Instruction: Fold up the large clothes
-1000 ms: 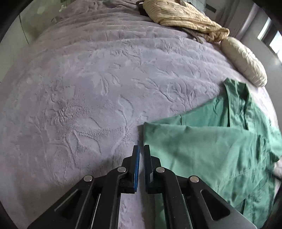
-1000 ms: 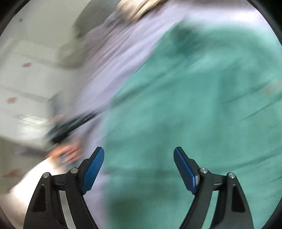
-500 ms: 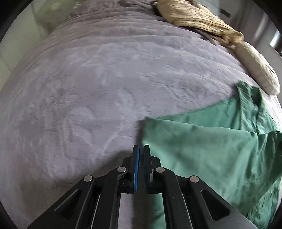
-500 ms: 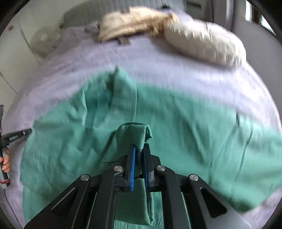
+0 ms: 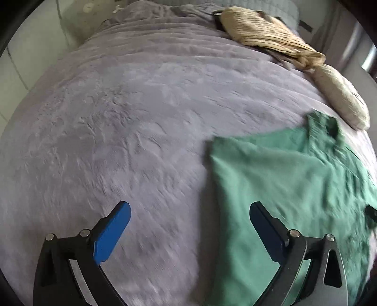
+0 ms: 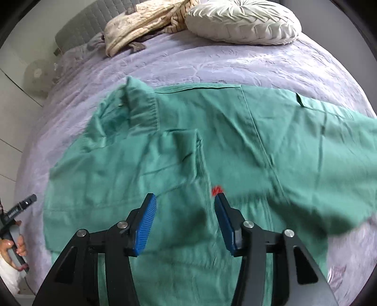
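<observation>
1. Left gripper [image 5: 189,217]: jaws opening, spread wide, nothing held between them. Blue pads [image 5: 113,231] over the bed.
2. Under the left pad: only the purple blanket [image 5: 117,117]. Under the right pad: the near left edge of the green shirt [image 5: 282,179].
3. Right gripper [image 6: 185,210]: jaws opening, about half spread, let go of the cloth. Green shirt [image 6: 179,169] lying below and between the pads, not pinched.
4. Just past the right pad: a small red mark [image 6: 217,190] on the shirt, too blurry to tell what.
5. Green shirt spread flat on the bed, in the middle of the right wrist view and at the right side of the left wrist view. Collar [image 6: 141,106] at the far left end, standing up a bit. One flap [image 6: 174,150] folded over on top, near the middle. Right part of the shirt reaching out to the right edge, a bit blurry.
6. Far off at the head of the bed: a round white pillow [image 6: 242,21] on the right, a crumpled tan cloth [image 6: 141,26] just left of it, touching it.
7. Behind those: a grey headboard [image 6: 87,26].
8. At the far left edge of the right wrist view: a hand [image 6: 14,247] around a grey handle, with the black tip of the other gripper pointing at the shirt's left edge.
</observation>
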